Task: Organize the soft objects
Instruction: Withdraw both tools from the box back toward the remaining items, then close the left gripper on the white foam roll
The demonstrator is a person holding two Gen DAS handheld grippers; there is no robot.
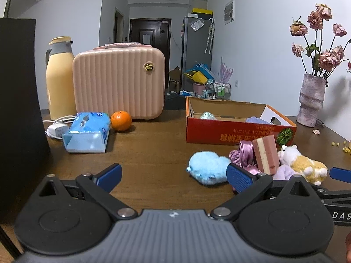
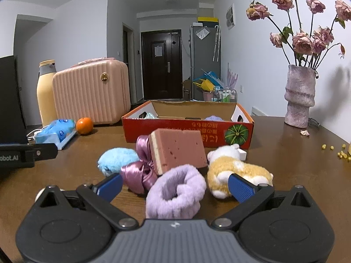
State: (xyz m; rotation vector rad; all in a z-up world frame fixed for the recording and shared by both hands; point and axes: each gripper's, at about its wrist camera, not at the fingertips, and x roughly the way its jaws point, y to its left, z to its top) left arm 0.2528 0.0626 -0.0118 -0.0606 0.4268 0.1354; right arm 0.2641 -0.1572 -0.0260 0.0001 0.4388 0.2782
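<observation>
the table is dark wood with a soft sheen. the red box is printed cardboard, raw brown inside. the lilac scrunchie and blue plush look fluffy, the pink ribbon satin-glossy, the sponge matt and pitted. the vase at right looks rough, the pink case ribbed plastic.

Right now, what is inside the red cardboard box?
Over the red cardboard box's front wall, two soft items peek out: a pale teal one at the left end and a lavender one toward the right. The wall hides the box floor.
</observation>
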